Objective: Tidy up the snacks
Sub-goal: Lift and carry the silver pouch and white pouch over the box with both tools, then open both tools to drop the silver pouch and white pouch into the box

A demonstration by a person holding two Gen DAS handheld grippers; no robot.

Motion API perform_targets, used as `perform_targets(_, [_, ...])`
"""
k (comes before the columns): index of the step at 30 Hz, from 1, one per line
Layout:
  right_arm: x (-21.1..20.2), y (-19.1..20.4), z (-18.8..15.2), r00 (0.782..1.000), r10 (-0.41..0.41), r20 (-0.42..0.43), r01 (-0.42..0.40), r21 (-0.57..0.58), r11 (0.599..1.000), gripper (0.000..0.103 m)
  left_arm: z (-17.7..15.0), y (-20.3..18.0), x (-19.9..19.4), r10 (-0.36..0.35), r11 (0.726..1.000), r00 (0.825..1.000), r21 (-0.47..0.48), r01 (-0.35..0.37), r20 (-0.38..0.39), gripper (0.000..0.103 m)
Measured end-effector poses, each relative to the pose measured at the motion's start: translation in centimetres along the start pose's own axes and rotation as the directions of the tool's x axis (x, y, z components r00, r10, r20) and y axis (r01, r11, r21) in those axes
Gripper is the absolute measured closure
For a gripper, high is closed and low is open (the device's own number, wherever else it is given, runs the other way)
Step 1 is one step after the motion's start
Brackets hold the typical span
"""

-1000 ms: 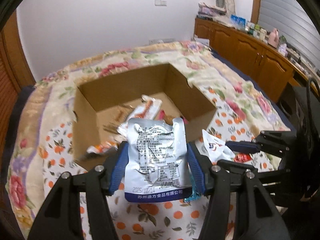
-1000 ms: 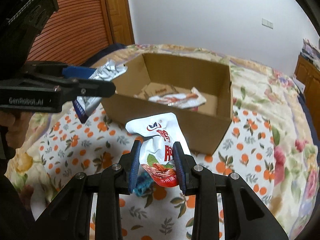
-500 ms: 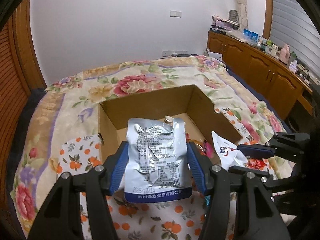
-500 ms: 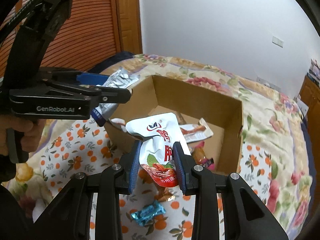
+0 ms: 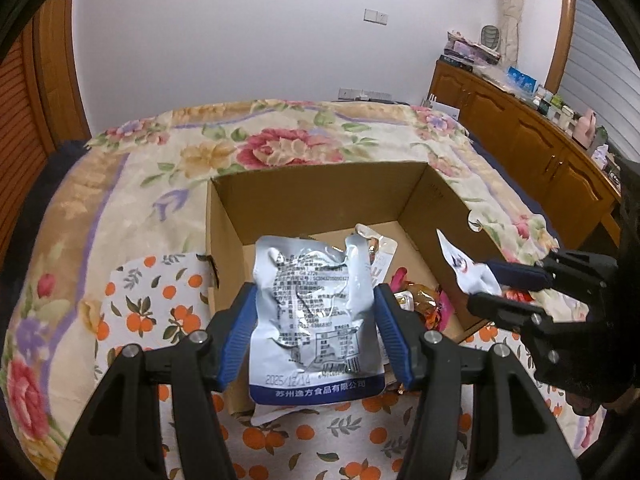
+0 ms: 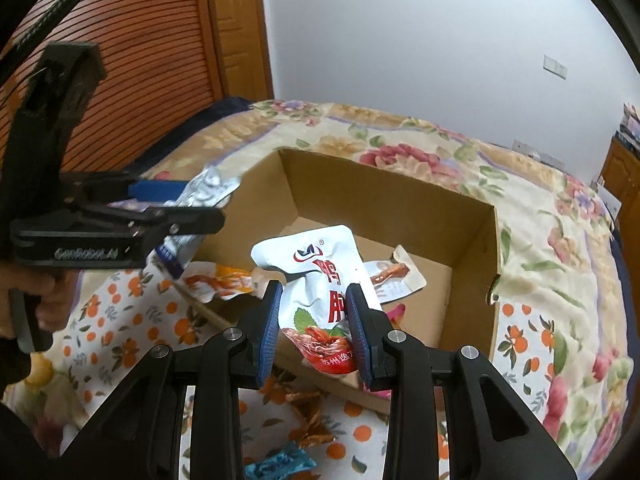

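Note:
An open cardboard box (image 5: 320,196) stands on the bed, with several snack packets (image 5: 420,300) on its floor. My left gripper (image 5: 314,320) is shut on a silver pouch (image 5: 316,312) with printed text, held above the box's near wall. My right gripper (image 6: 314,316) is shut on a white and red pouch (image 6: 320,280) and holds it above the box's (image 6: 400,200) near edge. In the left wrist view the right gripper (image 5: 492,280) shows at the right with its pouch. In the right wrist view the left gripper (image 6: 176,208) shows at the left with the silver pouch.
The box rests on an orange-print cloth (image 5: 160,308) over a floral bedspread (image 5: 280,148). Loose snacks, one in a blue wrapper (image 6: 276,466), lie on the cloth in front of the box. A wooden cabinet (image 5: 532,140) runs along the right wall.
Both grippers have moved forward and up over the box, each with its pouch still held. The box interior now lies directly beneath them.

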State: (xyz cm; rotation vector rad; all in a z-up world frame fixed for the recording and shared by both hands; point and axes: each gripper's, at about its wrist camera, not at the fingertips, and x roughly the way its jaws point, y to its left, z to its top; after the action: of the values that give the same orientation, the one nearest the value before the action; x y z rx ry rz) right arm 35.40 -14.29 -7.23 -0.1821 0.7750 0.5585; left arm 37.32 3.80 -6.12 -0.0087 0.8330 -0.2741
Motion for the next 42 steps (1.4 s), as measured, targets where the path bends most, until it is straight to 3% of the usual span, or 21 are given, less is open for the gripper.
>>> perform_targets(10, [3.7, -1.1, -0.1, 0.998, -0.040, -0.052, 0.042, 0.036, 0.998, 0.071, -1.3, 0.1, 2.7, 0.004, 0.999, 0.999, -0.033, -0.006, -0.053, 0.044])
perform_targets(18, [5.4, -0.9, -0.5, 0.994, -0.064, -0.086, 0.067, 0.032, 0.997, 0.070, -1.4, 0.7, 2.8, 0.015, 0.998, 0.999, -0.053, -0.017, -0.044, 0.043])
perform_targets(21, [5.5, -1.0, -0.8, 0.993, -0.072, -0.089, 0.075, 0.033, 0.997, 0.070, -1.1, 0.7, 2.3, 0.014, 0.998, 1.000, -0.056, -0.015, -0.024, 0.032])
perform_targets(23, [5.6, -1.1, -0.8, 0.994, -0.073, -0.086, 0.076, 0.039, 0.996, 0.070, -1.1, 0.7, 2.0, 0.014, 0.998, 1.000, -0.055, -0.015, -0.007, 0.031])
perform_targets(26, [4.9, -1.4, -0.8, 0.995, -0.069, -0.066, 0.072, 0.054, 0.996, 0.061, -1.0, 0.4, 1.5, 0.015, 0.999, 1.000, -0.049, -0.015, 0.003, 0.028])
perform_targets(29, [3.3, -1.6, -0.6, 0.997, -0.067, -0.027, 0.069, 0.072, 0.995, 0.060, -0.9, 0.1, 0.7, 0.021, 0.999, 1.000, -0.044, -0.020, 0.021, 0.027])
perform_targets(31, [2.0, -1.4, -0.5, 0.998, -0.067, -0.006, 0.067, 0.076, 0.995, 0.054, -0.9, -0.3, -0.1, 0.020, 0.999, 0.999, -0.037, -0.019, 0.037, 0.027])
perform_targets(33, [0.5, -1.4, -0.8, 0.998, -0.067, 0.018, 0.065, 0.084, 0.994, 0.041, -1.1, -0.9, -1.1, 0.017, 0.999, 0.998, -0.031, -0.015, 0.054, 0.024])
perform_targets(34, [-0.4, -1.4, -1.1, 0.998, -0.061, 0.028, 0.058, 0.092, 0.994, 0.041, -1.2, -1.0, -1.5, 0.020, 0.999, 0.998, -0.032, -0.018, 0.062, 0.023])
perform_targets(38, [-3.1, -1.1, -2.4, 0.998, -0.058, 0.033, 0.055, 0.099, 0.994, 0.035, -2.1, -2.2, -3.3, 0.014, 1.000, 0.996, -0.022, -0.012, 0.084, 0.008])
perform_targets(42, [-5.6, -0.6, -3.8, 0.996, -0.076, 0.044, 0.070, 0.110, 0.991, 0.022, -3.9, -3.6, -5.4, 0.019, 1.000, 0.995, -0.019, -0.017, 0.097, 0.006])
